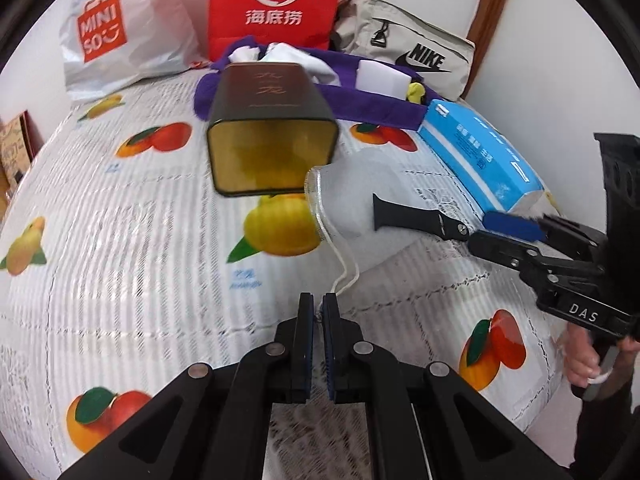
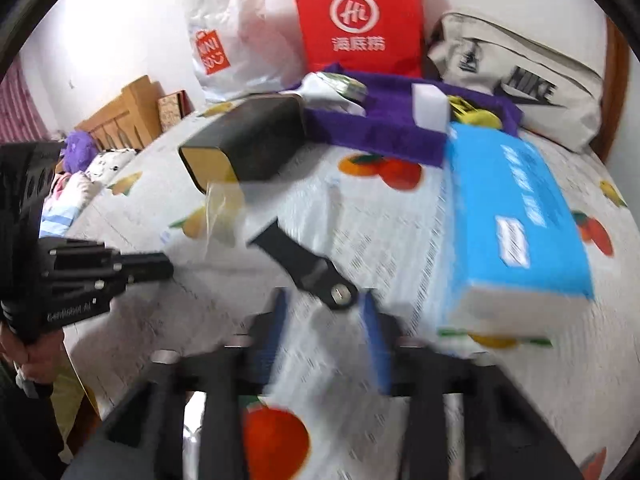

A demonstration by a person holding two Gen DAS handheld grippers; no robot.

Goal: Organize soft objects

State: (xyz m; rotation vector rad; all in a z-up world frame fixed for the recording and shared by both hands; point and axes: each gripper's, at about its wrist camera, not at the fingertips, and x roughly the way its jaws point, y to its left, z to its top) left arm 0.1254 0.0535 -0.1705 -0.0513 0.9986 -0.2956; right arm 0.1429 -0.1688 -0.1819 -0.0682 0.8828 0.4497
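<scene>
The sheer drawstring pouch (image 1: 352,196) lies just right of the open dark tin (image 1: 272,128). It looks light, limp and snag-prone. The left gripper (image 1: 318,312) is clamped on the pouch's white cord (image 1: 344,268), the best hold. The right gripper (image 2: 326,320) stands apart, empty, over the pouch. The blue tissue pack (image 1: 480,156) crowds the pouch from the tin's far right.

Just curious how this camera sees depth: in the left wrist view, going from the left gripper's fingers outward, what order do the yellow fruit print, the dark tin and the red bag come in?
1. Yellow fruit print: on the cloth, just ahead of the left gripper.
2. Dark tin: lying on its side, farther up the cloth.
3. Red bag: upright against the back wall.
</scene>
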